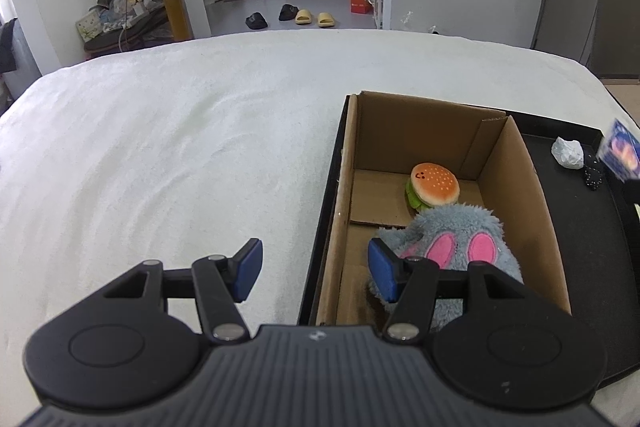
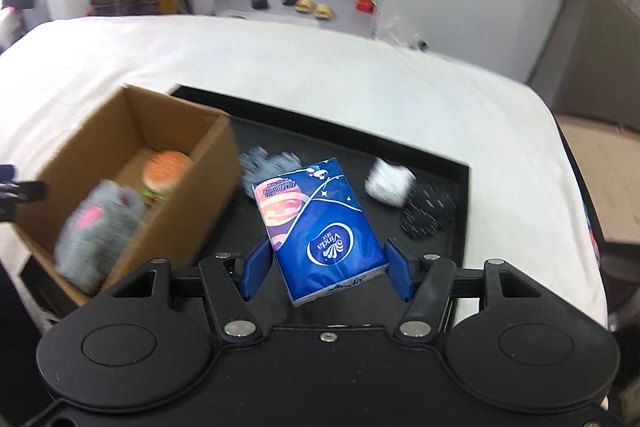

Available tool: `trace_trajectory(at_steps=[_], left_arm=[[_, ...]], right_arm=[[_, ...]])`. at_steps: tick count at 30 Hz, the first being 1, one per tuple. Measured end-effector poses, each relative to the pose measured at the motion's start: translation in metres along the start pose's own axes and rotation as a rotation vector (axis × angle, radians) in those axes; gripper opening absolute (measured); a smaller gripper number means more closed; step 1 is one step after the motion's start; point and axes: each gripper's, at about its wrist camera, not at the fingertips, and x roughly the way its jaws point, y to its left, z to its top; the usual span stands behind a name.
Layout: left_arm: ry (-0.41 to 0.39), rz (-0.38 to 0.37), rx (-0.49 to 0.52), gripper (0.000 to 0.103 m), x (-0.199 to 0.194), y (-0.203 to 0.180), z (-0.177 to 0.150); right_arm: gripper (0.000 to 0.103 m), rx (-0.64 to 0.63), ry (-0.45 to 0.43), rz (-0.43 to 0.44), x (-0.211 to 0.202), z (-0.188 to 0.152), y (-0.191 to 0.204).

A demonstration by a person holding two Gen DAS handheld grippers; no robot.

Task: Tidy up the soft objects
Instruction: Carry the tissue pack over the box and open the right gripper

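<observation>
Right gripper (image 2: 326,269), nearest in its own view: jaws closed onto a blue tissue pack (image 2: 316,227), which sits tilted between the blue pads (image 2: 256,267) above a black tray (image 2: 460,227). Whether the pads fully clamp the pack or merely flank it cannot be told with certainty, though the pack is raised clear of the tray.

Left gripper (image 1: 316,269): jaws released and spread wide, holding nothing. One pad hangs over the white bed (image 1: 160,147); the other is inside the cardboard box (image 1: 516,163), just beside a grey plush toy (image 1: 452,231) with pink patches.

The box stands on the left part of the tray. Within it, the grey plush lies at the near end, and a burger plush (image 1: 434,185) lies behind it, touching it.

On the tray beyond the pack: a grey soft item (image 2: 268,161) next to the box wall, blurred; a crumpled white item (image 2: 390,183); and a black speckled item (image 2: 430,211) touching the white one.

The tray rests on the bed.
</observation>
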Motion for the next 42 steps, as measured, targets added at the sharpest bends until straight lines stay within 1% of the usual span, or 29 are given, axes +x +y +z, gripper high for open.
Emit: trace_trajectory(at_steps=[4,9,13,20,23,24,25,28,33,37,42], left_arm=[[0.024,-0.022,0.000,0.057,0.004,0.002,0.000],[0.071,-0.050,-0.007,0.056,0.011,0.005,-0.001],[0.095,-0.064,0.017,0.053,0.013,0.003,-0.003],[0.139,-0.076,0.012,0.053,0.019,0.005,-0.004],[0.140,-0.081,0.003,0.044,0.018,0.007,-0.005],[0.141,-0.086,-0.004,0.036,0.019,0.009,-0.006],[0.145,-0.091,-0.010,0.025,0.019,0.010,-0.006],[0.157,-0.113,-0.021,0.011,0.022,0.012,-0.007],[0.153,-0.120,-0.027,0.010,0.020,0.012,-0.007],[0.155,-0.126,-0.035,0.010,0.020,0.014,-0.007],[0.151,-0.122,-0.034,0.010,0.019,0.013,-0.007]], right_arm=[[0.059,-0.050,-0.025,0.042,-0.010,0.011,0.020],[0.059,-0.087,-0.036,0.059,-0.013,0.022,0.039],[0.059,-0.108,-0.050,0.072,-0.017,0.029,0.052],[0.059,-0.158,-0.037,0.096,-0.012,0.036,0.078],[0.060,-0.168,-0.030,0.113,-0.007,0.039,0.090],[0.060,-0.171,-0.029,0.120,-0.006,0.041,0.095],[0.060,-0.173,-0.029,0.126,-0.005,0.042,0.099],[0.060,-0.176,-0.026,0.155,-0.003,0.043,0.110],[0.060,-0.170,-0.020,0.181,0.003,0.046,0.124],[0.062,-0.141,-0.031,0.223,0.005,0.051,0.130],[0.063,-0.165,-0.014,0.226,0.008,0.047,0.133]])
